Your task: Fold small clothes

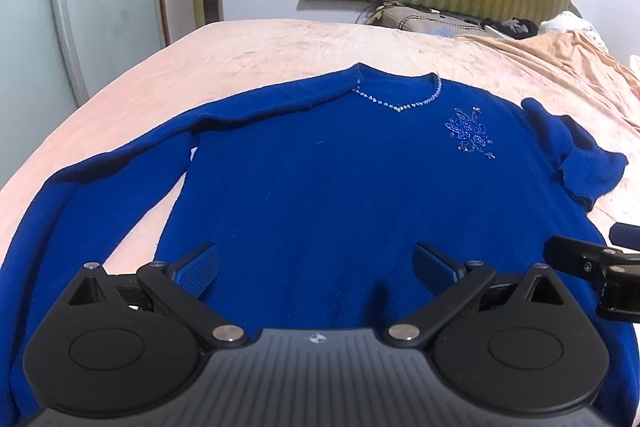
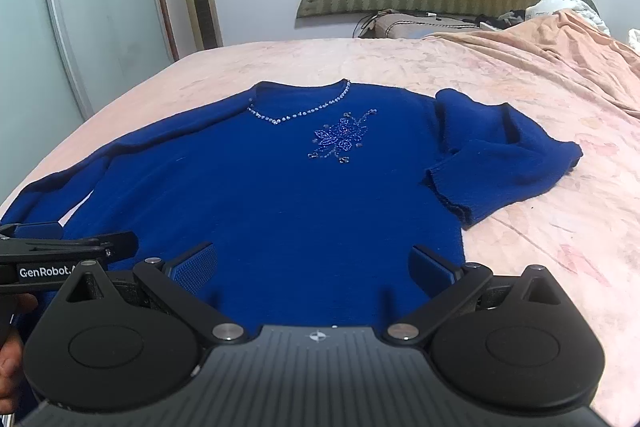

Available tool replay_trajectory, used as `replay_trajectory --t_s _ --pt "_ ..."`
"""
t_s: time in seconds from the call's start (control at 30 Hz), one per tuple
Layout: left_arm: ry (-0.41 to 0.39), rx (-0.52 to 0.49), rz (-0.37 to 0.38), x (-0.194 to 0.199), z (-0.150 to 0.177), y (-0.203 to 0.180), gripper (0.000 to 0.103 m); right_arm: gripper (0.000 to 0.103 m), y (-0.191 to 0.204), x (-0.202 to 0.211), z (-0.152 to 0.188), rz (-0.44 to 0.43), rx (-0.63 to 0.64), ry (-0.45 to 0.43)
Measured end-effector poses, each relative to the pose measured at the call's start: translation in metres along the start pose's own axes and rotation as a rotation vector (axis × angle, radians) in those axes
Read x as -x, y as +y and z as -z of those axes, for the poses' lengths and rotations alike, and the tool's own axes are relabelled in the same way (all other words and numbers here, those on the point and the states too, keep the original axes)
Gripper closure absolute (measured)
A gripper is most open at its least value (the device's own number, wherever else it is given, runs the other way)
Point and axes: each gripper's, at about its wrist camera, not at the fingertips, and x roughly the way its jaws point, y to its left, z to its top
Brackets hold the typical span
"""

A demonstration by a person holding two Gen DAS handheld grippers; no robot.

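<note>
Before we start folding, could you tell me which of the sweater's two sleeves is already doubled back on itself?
The right-hand sleeve, cuff folded toward the body; the left-hand sleeve lies stretched out straight.

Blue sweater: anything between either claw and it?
Nothing visible. The blue sweater lies flat on the pink bedspread with nothing on top of it. The left claw and right claw are both open over its lower part, nothing between their fingers.

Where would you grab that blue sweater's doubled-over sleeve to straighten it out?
Probably by the ribbed cuff of the folded sleeve on the blue knitted sweater. The cuff lies loose on top, beside the body's edge, so the right tool, jaws open, could come in from the bare pink bedspread side.
</note>
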Motion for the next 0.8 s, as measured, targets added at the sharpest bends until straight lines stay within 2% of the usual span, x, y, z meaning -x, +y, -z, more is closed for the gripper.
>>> replay_trajectory --t_s 0.27,0.8 --pt "-0.045 -0.040 -0.031 0.0045 -0.0018 -0.0047 0.000 0.000 -0.0047 -0.0009 0.0003 0.006 -0.015 0.004" --pt "-0.053 -0.033 -0.066 0.0011 -0.0014 -0.0017 0.000 0.000 -0.0047 0.0002 0.0006 -0.004 -0.010 -0.002"
